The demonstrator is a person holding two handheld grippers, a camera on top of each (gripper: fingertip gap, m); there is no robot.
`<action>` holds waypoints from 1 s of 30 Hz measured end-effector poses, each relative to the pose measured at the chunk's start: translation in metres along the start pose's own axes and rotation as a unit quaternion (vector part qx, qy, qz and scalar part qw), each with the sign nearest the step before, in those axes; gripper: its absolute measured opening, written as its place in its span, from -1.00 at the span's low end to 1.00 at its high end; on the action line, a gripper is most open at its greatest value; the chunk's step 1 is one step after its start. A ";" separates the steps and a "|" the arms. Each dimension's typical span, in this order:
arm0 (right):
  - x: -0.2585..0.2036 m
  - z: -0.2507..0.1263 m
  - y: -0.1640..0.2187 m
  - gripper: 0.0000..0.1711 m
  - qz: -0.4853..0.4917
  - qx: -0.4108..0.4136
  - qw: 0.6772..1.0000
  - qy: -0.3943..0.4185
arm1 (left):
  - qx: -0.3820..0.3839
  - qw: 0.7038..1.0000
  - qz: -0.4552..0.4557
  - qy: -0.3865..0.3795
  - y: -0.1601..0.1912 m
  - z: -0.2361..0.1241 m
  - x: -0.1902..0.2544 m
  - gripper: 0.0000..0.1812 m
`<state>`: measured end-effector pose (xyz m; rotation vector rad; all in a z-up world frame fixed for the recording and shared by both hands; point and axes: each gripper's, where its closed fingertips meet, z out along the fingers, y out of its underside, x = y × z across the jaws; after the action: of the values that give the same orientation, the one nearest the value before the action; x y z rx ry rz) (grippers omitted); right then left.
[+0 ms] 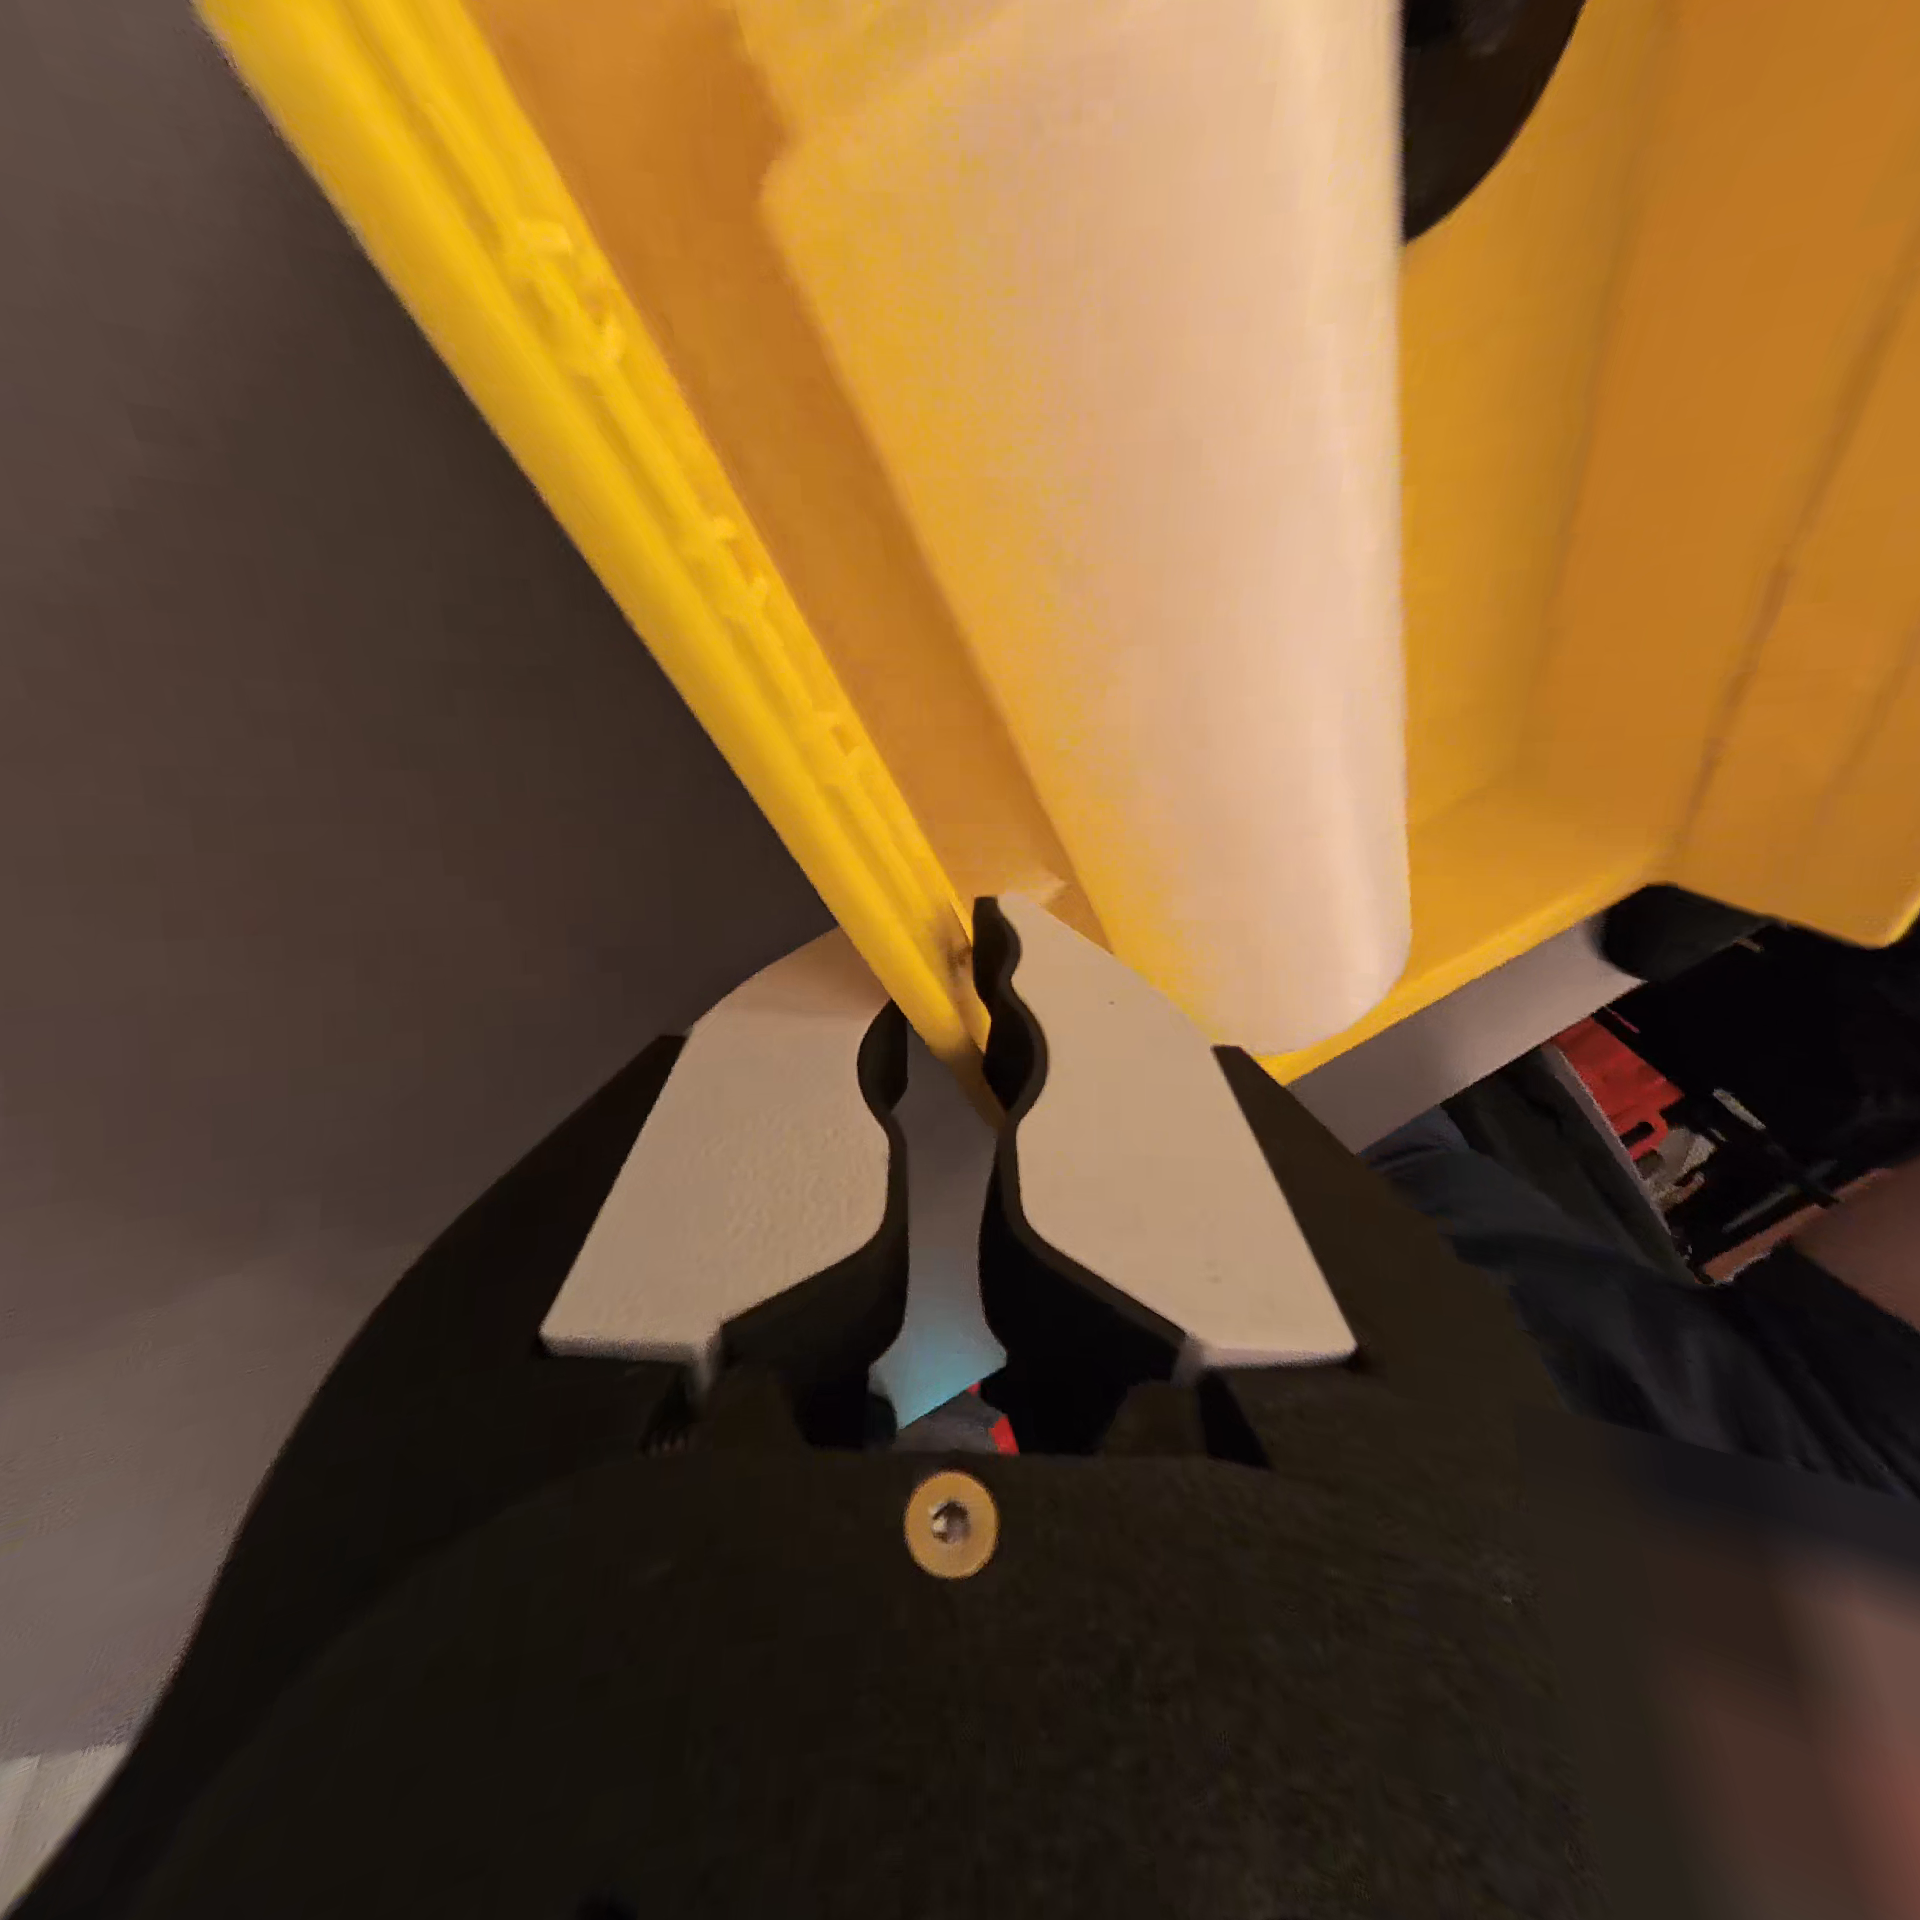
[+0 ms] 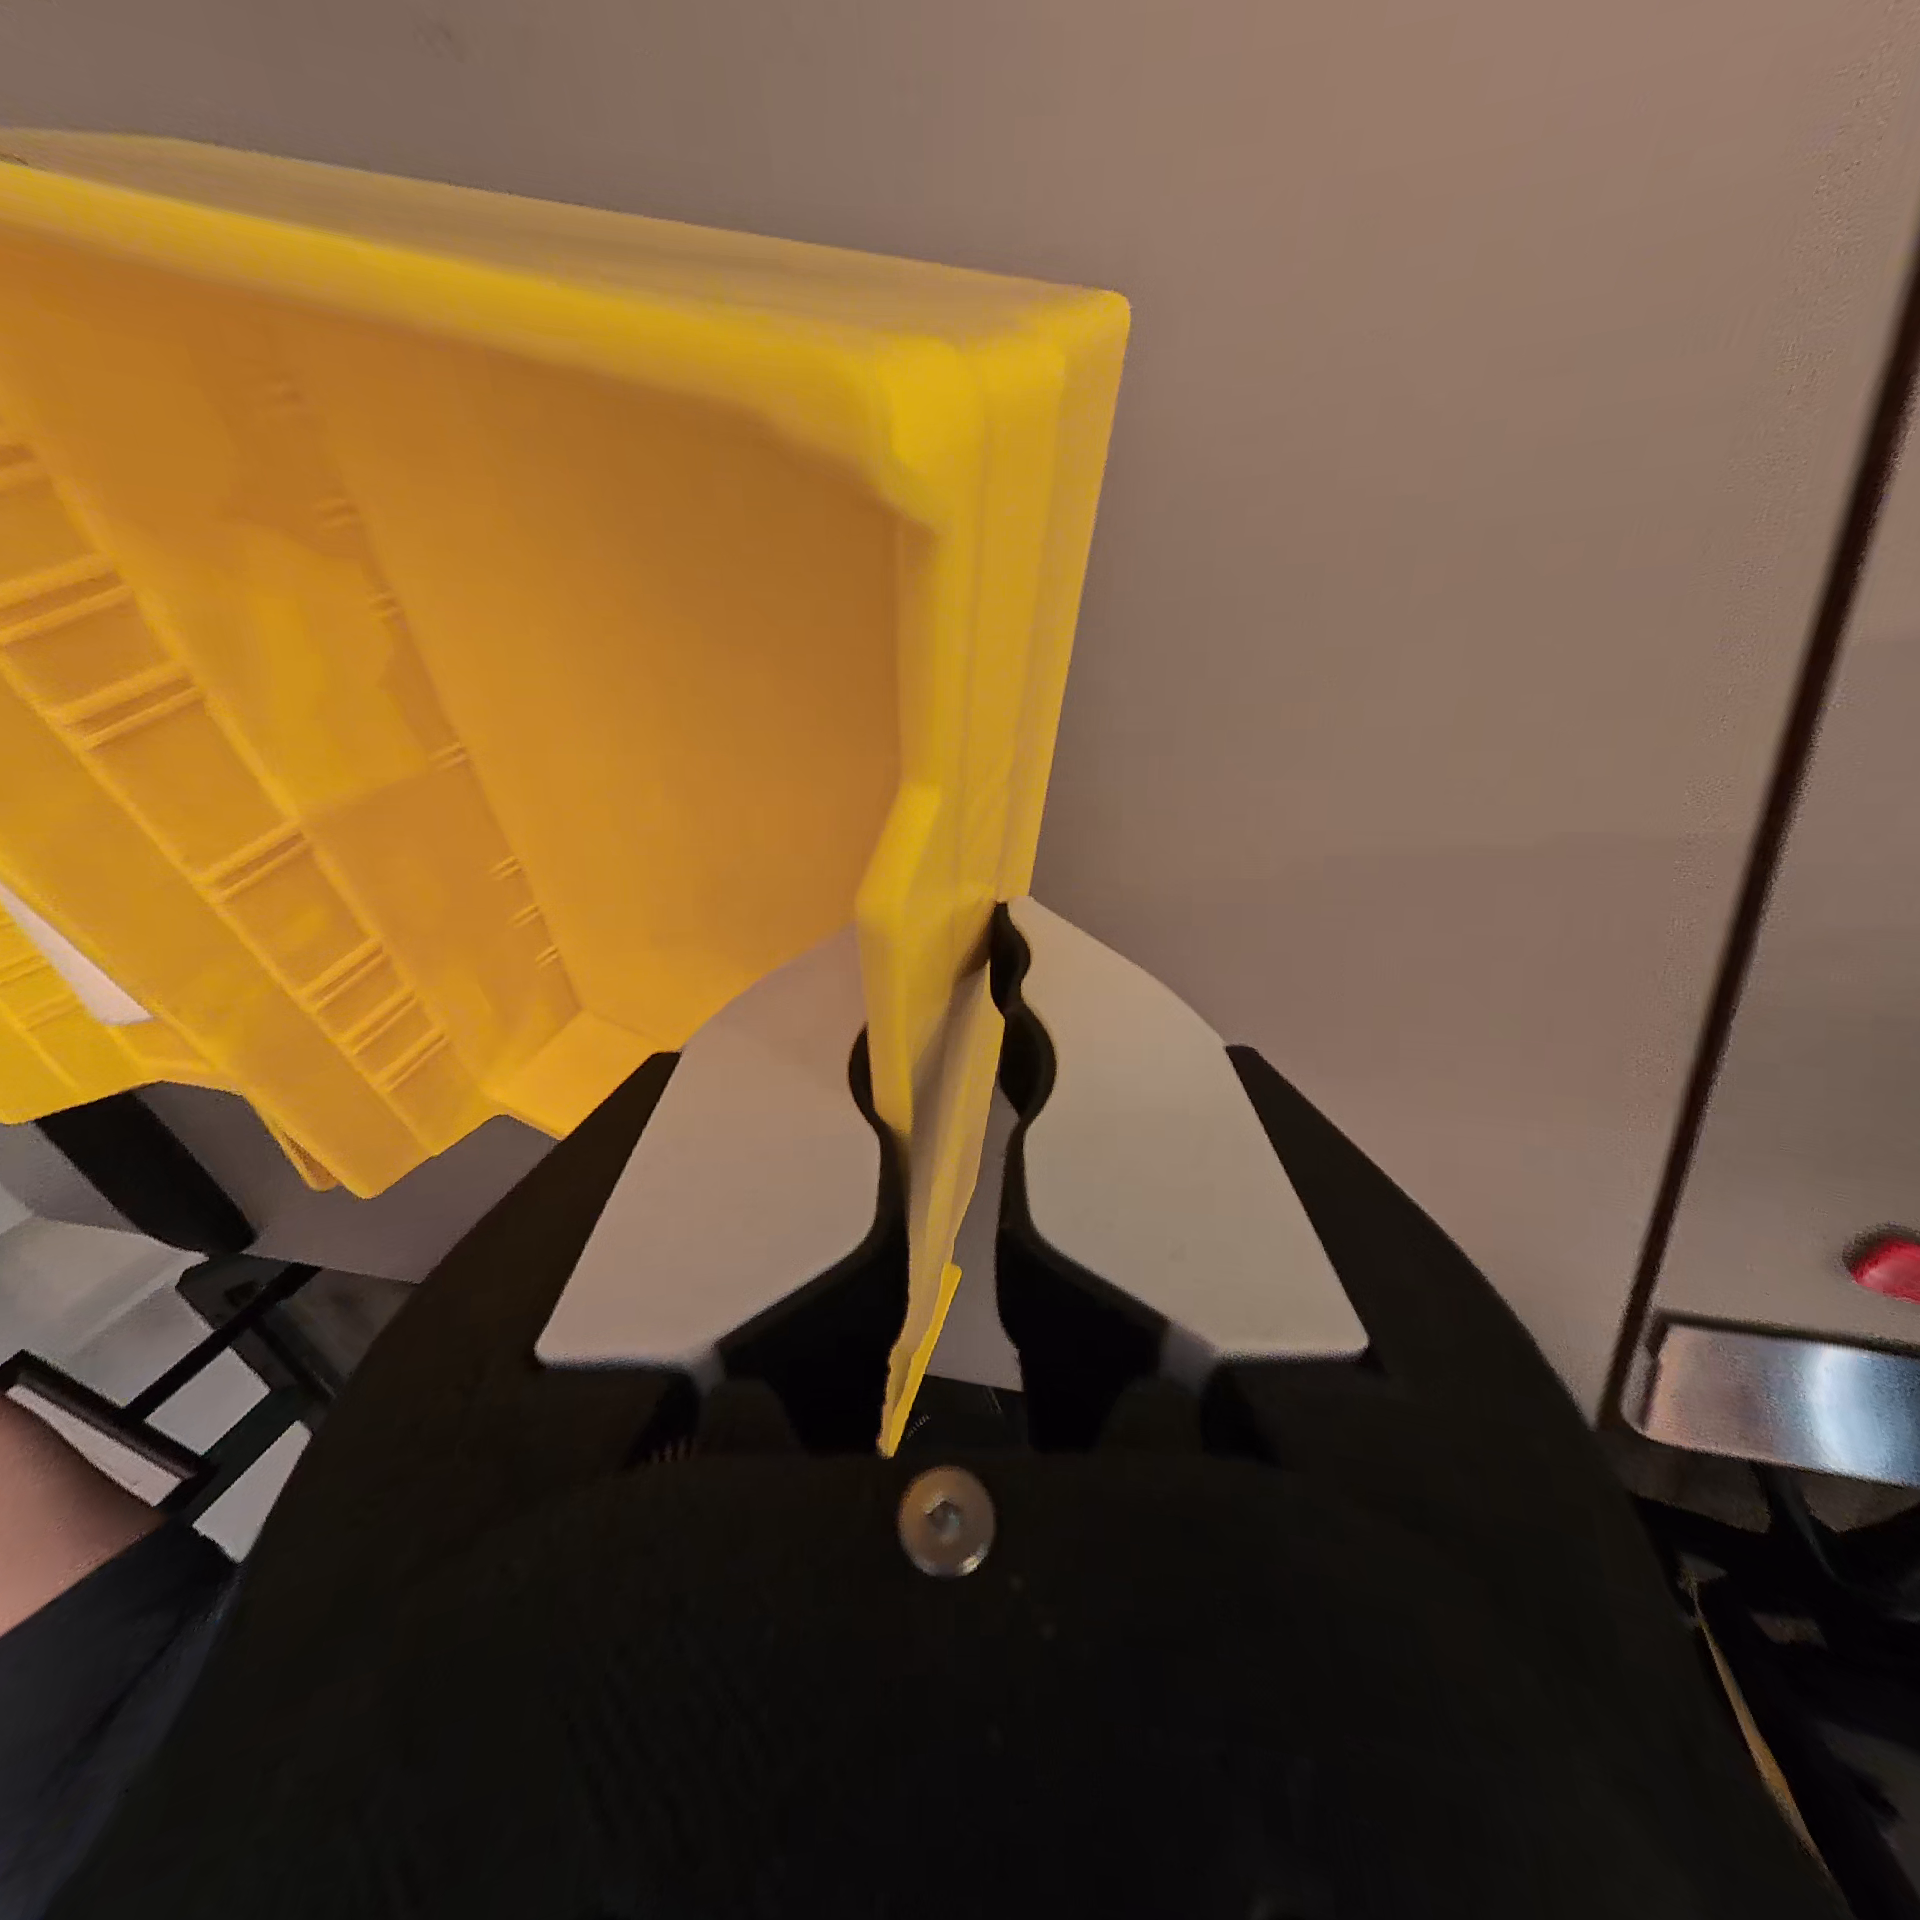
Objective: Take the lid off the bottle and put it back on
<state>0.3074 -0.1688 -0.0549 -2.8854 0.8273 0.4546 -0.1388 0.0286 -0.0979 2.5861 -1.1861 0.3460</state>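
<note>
two grippers share one load: a large yellow plastic bin point(image 1: 1558, 520), lifted clear and tipped so its ribbed underside and walls fill the upper part of both wrist views.

left gripper point(image 1: 982, 1013), left wrist view: its black-and-white jaws are nearly closed, pinching the thin yellow rim where it runs down from the far left into the gap. a narrow slit remains between the fingers nearer the camera, below the rim. a pale cream, rounded object point(image 1: 1143, 520) lies against the bin wall just right of that rim, blurred; whether it is the bottle i cannot tell. lower right, under the bin's edge, a cluttered patch of black and red-orange items point(image 1: 1621, 1091) and dark fabric point(image 1: 1558, 1299) shows. a grey-brown wall point(image 1: 312, 727) fills the left side.

right gripper point(image 2: 940, 1023), right wrist view: jaws drawn in on the bin's corner edge point(image 2: 935, 1091), which passes down between the fingers almost to the bolt at the gripper's base. the fingers touch the yellow plastic on both sides. the rest of the bin spreads away to the left, its moulded ribs visible. behind is a plain beige wall point(image 2: 1351, 416); at the right a dark vertical strip point(image 2: 1787, 727) edges a pale panel, with a small red spot point(image 2: 1886, 1262) and a shiny metal piece point(image 2: 1787, 1392) low down. a dark sleeve point(image 2: 94, 1621) shows at the near left.

no lid can be made out in either view.
</note>
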 end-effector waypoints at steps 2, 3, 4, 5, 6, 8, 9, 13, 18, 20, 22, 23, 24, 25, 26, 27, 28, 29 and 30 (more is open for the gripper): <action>-0.016 0.013 -0.006 -0.83 -0.010 -0.006 1.000 -0.018 | 0.011 1.000 -0.017 -0.001 0.008 -0.006 -0.022 -0.91; -0.025 0.021 -0.008 -0.83 -0.017 -0.010 0.999 -0.028 | 0.015 1.000 -0.026 -0.001 0.014 -0.010 -0.034 -0.91; -0.034 0.029 -0.011 -0.82 -0.024 -0.016 0.999 -0.038 | 0.018 0.999 -0.032 -0.003 0.021 -0.014 -0.047 -0.92; -0.044 0.038 -0.013 -0.82 -0.032 -0.021 0.998 -0.047 | 0.022 0.999 -0.037 -0.006 0.028 -0.017 -0.060 -0.92; -0.055 0.046 -0.015 -0.81 -0.040 -0.027 0.997 -0.054 | 0.025 0.999 -0.044 -0.010 0.035 -0.021 -0.074 -0.92; -0.075 0.062 -0.018 -0.81 -0.054 -0.039 0.996 -0.063 | 0.032 0.997 -0.065 -0.014 0.052 -0.028 -0.100 -0.92; -0.085 0.069 -0.019 -0.80 -0.060 -0.047 0.995 -0.067 | 0.036 0.996 -0.076 -0.014 0.060 -0.031 -0.113 -0.92; -0.118 0.090 -0.025 -0.81 -0.078 -0.076 0.992 -0.068 | 0.052 0.993 -0.108 -0.013 0.091 -0.042 -0.155 -0.92; -0.128 0.102 -0.033 -0.83 -0.080 -0.098 0.991 -0.048 | 0.070 0.990 -0.122 -0.018 0.118 -0.051 -0.190 -0.92; -0.123 0.106 -0.034 -0.83 -0.086 -0.107 0.990 -0.038 | 0.074 0.989 -0.124 -0.017 0.126 -0.053 -0.201 -0.92; -0.110 0.109 -0.035 -0.87 -0.091 -0.117 0.989 -0.003 | 0.073 0.989 -0.127 -0.022 0.134 -0.055 -0.211 -0.92; -0.106 0.109 -0.036 -0.91 -0.095 -0.117 0.989 0.008 | 0.071 0.989 -0.128 -0.027 0.138 -0.056 -0.215 -0.91; -0.104 0.108 -0.039 -0.91 -0.094 -0.111 0.989 0.010 | 0.071 0.988 -0.130 -0.030 0.141 -0.057 -0.220 -0.91; -0.103 0.107 -0.041 -0.90 -0.093 -0.107 0.990 0.013 | 0.072 0.988 -0.134 -0.030 0.144 -0.058 -0.223 -0.92; -0.100 0.106 -0.044 -0.91 -0.098 -0.104 0.990 0.019 | 0.075 0.987 -0.136 -0.028 0.146 -0.059 -0.226 -0.92; -0.096 0.105 -0.046 -0.92 -0.116 -0.103 0.987 0.032 | 0.079 0.987 -0.138 -0.025 0.148 -0.060 -0.229 -0.92; -0.092 0.105 -0.047 -0.92 -0.128 -0.103 0.986 0.041 | 0.082 0.986 -0.140 -0.023 0.150 -0.060 -0.231 -0.92; -0.089 0.103 -0.049 -0.92 -0.128 -0.101 0.986 0.048 | 0.085 0.986 -0.143 -0.021 0.152 -0.061 -0.234 -0.92; -0.087 0.102 -0.050 -0.92 -0.135 -0.098 0.985 0.051 | 0.086 0.985 -0.145 -0.020 0.154 -0.062 -0.236 -0.92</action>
<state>0.2377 -0.0639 -0.1240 -3.1627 0.4121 0.3792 -0.4127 0.1191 -0.0949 2.8764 -0.8040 0.3472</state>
